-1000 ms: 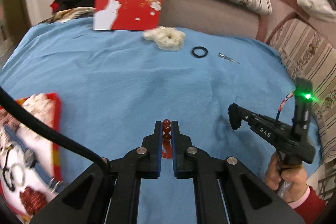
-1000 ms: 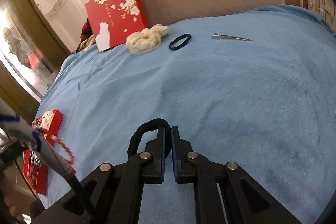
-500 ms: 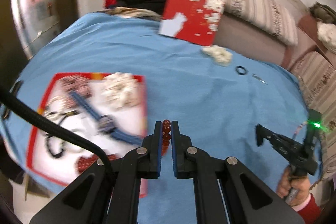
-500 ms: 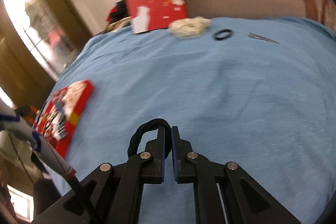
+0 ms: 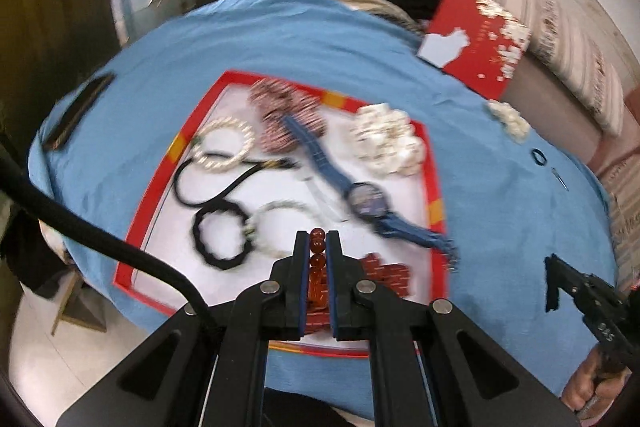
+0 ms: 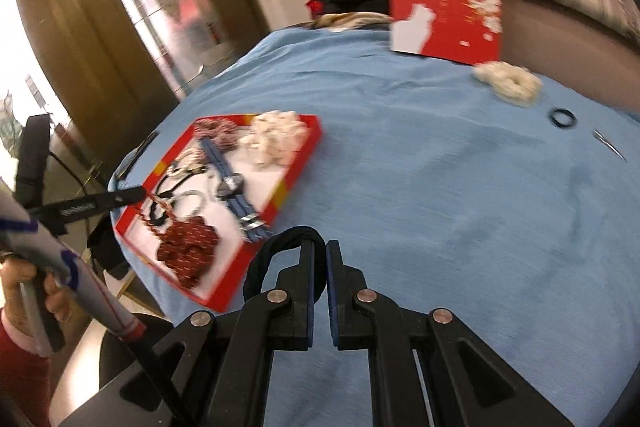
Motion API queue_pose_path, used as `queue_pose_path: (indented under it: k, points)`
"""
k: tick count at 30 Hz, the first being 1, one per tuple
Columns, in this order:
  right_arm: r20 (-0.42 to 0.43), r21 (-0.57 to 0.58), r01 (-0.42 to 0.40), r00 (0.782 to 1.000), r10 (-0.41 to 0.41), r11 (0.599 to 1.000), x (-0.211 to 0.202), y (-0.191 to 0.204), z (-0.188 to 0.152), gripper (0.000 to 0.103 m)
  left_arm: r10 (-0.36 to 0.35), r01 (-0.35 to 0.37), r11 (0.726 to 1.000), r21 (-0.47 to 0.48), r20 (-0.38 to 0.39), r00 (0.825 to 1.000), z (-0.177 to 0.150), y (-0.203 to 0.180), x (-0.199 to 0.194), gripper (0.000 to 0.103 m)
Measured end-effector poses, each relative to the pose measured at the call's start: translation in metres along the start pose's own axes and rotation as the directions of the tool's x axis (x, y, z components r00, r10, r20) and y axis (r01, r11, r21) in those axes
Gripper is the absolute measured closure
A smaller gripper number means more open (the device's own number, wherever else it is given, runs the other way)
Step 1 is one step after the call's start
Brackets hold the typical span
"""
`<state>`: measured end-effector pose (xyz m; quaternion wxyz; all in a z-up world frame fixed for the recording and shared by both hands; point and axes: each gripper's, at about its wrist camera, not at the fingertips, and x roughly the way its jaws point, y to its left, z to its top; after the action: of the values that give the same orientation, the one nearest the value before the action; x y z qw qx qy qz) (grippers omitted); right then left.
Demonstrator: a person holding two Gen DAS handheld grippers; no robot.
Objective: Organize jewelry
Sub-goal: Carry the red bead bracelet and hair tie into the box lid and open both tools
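My left gripper point(image 5: 318, 239) is shut on a red bead bracelet point(image 5: 317, 269) and holds it above the near part of the red-rimmed tray point(image 5: 434, 163). The tray holds a blue watch point(image 5: 366, 197), white and patterned scrunchies, pearl bracelets, black hair ties and a red scrunchie. My right gripper point(image 6: 319, 247) is shut on a black hair tie point(image 6: 276, 251) above the blue cloth, right of the tray point(image 6: 298, 167). In the right wrist view the left gripper point(image 6: 140, 193) hangs the bracelet over the tray.
On the blue cloth point(image 6: 440, 187) at the far right lie a white scrunchie point(image 6: 508, 81), a small black hair tie point(image 6: 562, 117) and a metal hair clip point(image 6: 610, 145). A red box lid point(image 6: 448, 9) leans at the back. A dark flat object point(image 5: 78, 111) lies left of the tray.
Both grippers swung left. The tray has come under my left gripper, which still holds the bead bracelet. The right gripper, still holding the hair tie, now faces the tray.
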<state>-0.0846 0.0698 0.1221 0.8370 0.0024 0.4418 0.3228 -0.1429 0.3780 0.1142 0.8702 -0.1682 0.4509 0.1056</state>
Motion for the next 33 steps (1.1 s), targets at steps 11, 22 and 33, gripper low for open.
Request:
queue_pose_path:
  k: [11, 22, 33]
  points:
    - [-0.094, -0.071, -0.084, 0.993, 0.077, 0.994, 0.070, 0.071, 0.034, 0.097, -0.003, -0.005, 0.993, -0.120, -0.067, 0.998, -0.019, 0.065, 0.037, 0.096]
    - [-0.212, -0.127, -0.095, 0.975, 0.067, 0.987, 0.165, 0.126, 0.068, 0.097, 0.029, -0.024, 0.995, -0.094, 0.056, 0.998, -0.028, 0.069, 0.002, 0.065]
    - [-0.199, -0.154, -0.021, 0.980, -0.010, 0.988, 0.188, 0.131, 0.081, 0.067, 0.117, -0.100, 0.991, -0.094, 0.191, 0.975, -0.037, 0.061, -0.036, 0.030]
